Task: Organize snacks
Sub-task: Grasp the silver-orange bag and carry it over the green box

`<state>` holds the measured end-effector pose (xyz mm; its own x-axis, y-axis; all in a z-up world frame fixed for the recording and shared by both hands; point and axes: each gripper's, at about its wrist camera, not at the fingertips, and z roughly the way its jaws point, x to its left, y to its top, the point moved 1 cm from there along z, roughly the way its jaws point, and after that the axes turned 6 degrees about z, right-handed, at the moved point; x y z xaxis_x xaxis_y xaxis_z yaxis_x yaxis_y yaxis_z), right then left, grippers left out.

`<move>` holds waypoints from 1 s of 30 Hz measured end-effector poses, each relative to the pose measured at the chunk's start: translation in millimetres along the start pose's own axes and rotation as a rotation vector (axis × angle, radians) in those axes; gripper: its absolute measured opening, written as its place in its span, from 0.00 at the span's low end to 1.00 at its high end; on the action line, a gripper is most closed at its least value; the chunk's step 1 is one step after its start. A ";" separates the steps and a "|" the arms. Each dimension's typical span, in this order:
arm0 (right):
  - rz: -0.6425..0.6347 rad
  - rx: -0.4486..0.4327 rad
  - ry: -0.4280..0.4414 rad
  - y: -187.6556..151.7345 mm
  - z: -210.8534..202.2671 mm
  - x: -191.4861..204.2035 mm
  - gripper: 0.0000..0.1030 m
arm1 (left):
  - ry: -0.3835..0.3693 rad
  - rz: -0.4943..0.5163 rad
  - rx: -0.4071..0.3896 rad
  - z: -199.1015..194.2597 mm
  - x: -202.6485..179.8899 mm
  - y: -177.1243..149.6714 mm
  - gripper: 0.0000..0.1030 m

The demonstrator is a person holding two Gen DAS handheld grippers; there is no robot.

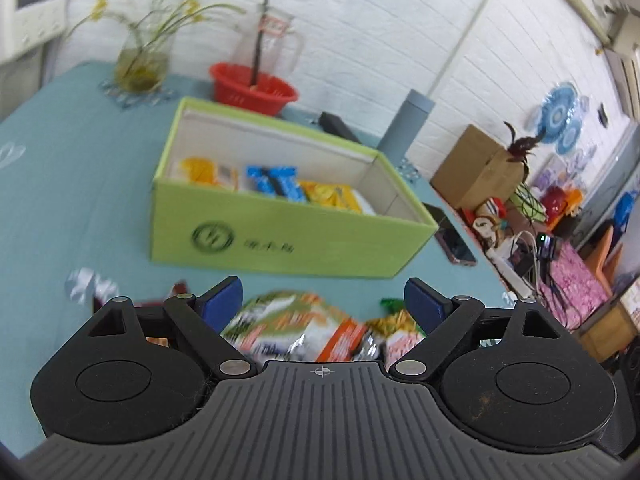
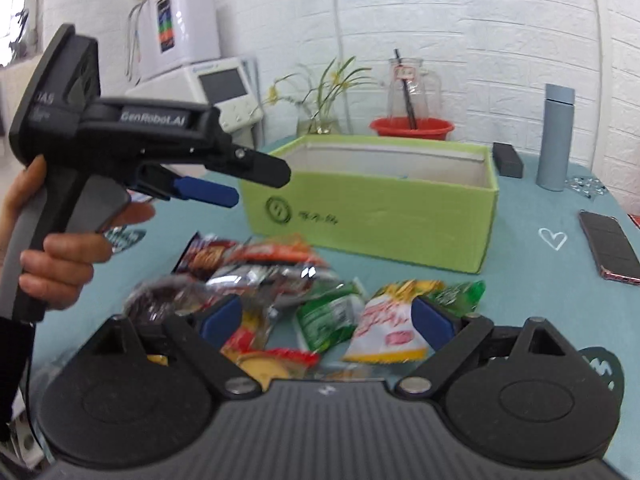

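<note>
A green box (image 1: 280, 236) stands open on the teal table; yellow and blue snack packs (image 1: 276, 182) lie inside it. The box also shows in the right wrist view (image 2: 380, 216). A pile of loose snack packs (image 2: 288, 280) lies in front of the box. My left gripper (image 1: 323, 304) is open and empty above a green and orange pack (image 1: 288, 328). It shows in the right wrist view (image 2: 248, 184), held above the pile's left side. My right gripper (image 2: 326, 318) is open and empty over a green pack (image 2: 332, 316) and a white and yellow pack (image 2: 384, 332).
A red basket (image 2: 412, 128), a glass jug (image 2: 408, 88), a plant vase (image 1: 140, 60) and a grey bottle (image 2: 556, 140) stand behind the box. A phone (image 2: 612, 248) lies at the right. A cardboard box (image 1: 476, 168) and clutter sit beyond the table edge.
</note>
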<state>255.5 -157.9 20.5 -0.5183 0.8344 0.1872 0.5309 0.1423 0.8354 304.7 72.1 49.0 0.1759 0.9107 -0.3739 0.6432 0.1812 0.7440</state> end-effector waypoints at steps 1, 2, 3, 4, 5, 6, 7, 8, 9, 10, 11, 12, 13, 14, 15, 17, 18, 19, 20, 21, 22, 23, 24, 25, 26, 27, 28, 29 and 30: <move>-0.014 0.004 0.013 -0.9 3.4 4.6 0.90 | -0.003 -0.035 0.005 -2.4 6.6 -4.9 0.74; -0.022 0.011 0.027 -0.1 7.1 8.5 0.90 | -0.005 -0.060 0.016 -3.0 11.6 -8.5 0.74; -0.029 0.018 0.043 2.0 12.8 12.5 0.90 | -0.003 -0.092 0.035 -1.8 17.9 -11.2 0.74; -0.040 0.023 0.061 6.1 20.3 16.9 0.90 | -0.002 -0.115 0.050 -0.2 22.4 -13.0 0.73; -0.052 0.024 0.075 10.3 27.4 20.6 0.90 | -0.005 -0.132 0.064 1.8 26.2 -14.2 0.72; -0.065 0.027 0.081 13.6 34.6 23.4 0.90 | -0.012 -0.147 0.074 3.9 29.6 -15.1 0.71; -0.081 0.032 0.083 17.3 43.2 26.0 0.90 | -0.026 -0.156 0.080 6.0 31.9 -15.5 0.71; -0.094 0.039 0.081 20.8 51.8 27.7 0.90 | -0.042 -0.159 0.085 8.3 32.9 -15.4 0.71; -0.103 0.052 0.078 24.1 60.4 27.7 0.90 | -0.061 -0.163 0.093 11.8 34.0 -14.7 0.71; -0.110 0.071 0.080 26.8 69.4 27.0 0.90 | -0.075 -0.169 0.103 16.2 35.3 -14.0 0.72; -0.114 0.090 0.086 28.4 77.1 26.7 0.90 | -0.080 -0.176 0.113 21.5 37.4 -13.0 0.72; -0.116 0.109 0.094 29.6 84.9 26.4 0.90 | -0.080 -0.177 0.123 26.5 38.6 -13.4 0.71; -0.114 0.130 0.100 29.8 92.7 26.0 0.90 | -0.079 -0.178 0.134 30.8 39.2 -14.8 0.64; -0.114 0.146 0.103 29.0 98.7 26.1 0.90 | -0.082 -0.178 0.152 36.0 39.8 -17.4 0.57; -0.117 0.157 0.105 27.9 103.0 26.6 0.88 | -0.086 -0.173 0.173 41.1 39.5 -20.3 0.43; -0.144 0.150 0.090 25.5 103.6 31.2 0.85 | -0.088 -0.188 0.159 40.9 40.4 -25.6 0.33; -0.166 0.144 0.078 24.8 100.6 34.8 0.81 | -0.085 -0.187 0.148 37.4 39.9 -25.6 0.31; -0.182 0.130 0.073 24.5 95.8 38.0 0.80 | -0.093 -0.180 0.134 32.3 38.1 -24.4 0.30; -0.195 0.114 0.067 25.1 90.2 41.2 0.79 | -0.100 -0.174 0.120 26.1 35.2 -22.4 0.30; -0.210 0.095 0.059 26.5 84.4 44.7 0.79 | -0.103 -0.161 0.106 20.4 31.3 -20.3 0.31; -0.223 0.073 0.053 28.7 77.7 47.4 0.79 | -0.106 -0.144 0.091 14.0 26.8 -17.5 0.31; -0.232 0.052 0.048 31.4 70.4 49.7 0.79 | -0.111 -0.134 0.073 6.3 22.3 -12.7 0.31; -0.238 0.034 0.046 34.8 64.1 51.8 0.79 | -0.116 -0.126 0.058 0.3 18.6 -8.8 0.31; -0.245 0.012 0.046 39.6 57.3 54.3 0.80 | -0.121 -0.111 0.038 -5.7 14.1 -2.5 0.32; -0.257 -0.012 0.047 45.5 51.6 56.6 0.81 | -0.120 -0.087 0.017 -10.2 9.5 6.1 0.32; -0.270 -0.032 0.046 51.9 47.9 57.9 0.82 | -0.113 -0.057 -0.005 -12.5 4.8 16.2 0.33; -0.284 -0.053 0.046 60.8 46.5 58.1 0.82 | -0.104 -0.032 -0.023 -11.4 1.2 28.6 0.34; -0.292 -0.068 0.040 71.4 48.9 57.2 0.82 | -0.094 -0.010 -0.038 -7.8 -1.1 42.0 0.35; -0.297 -0.078 0.032 83.6 54.6 55.6 0.82 | -0.082 0.012 -0.049 -2.1 -2.0 55.0 0.37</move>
<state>307.6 -70.6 72.5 -0.6649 0.7448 -0.0560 0.3002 0.3352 0.8931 338.2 81.0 91.9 0.2447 0.8799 -0.4074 0.6039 0.1905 0.7740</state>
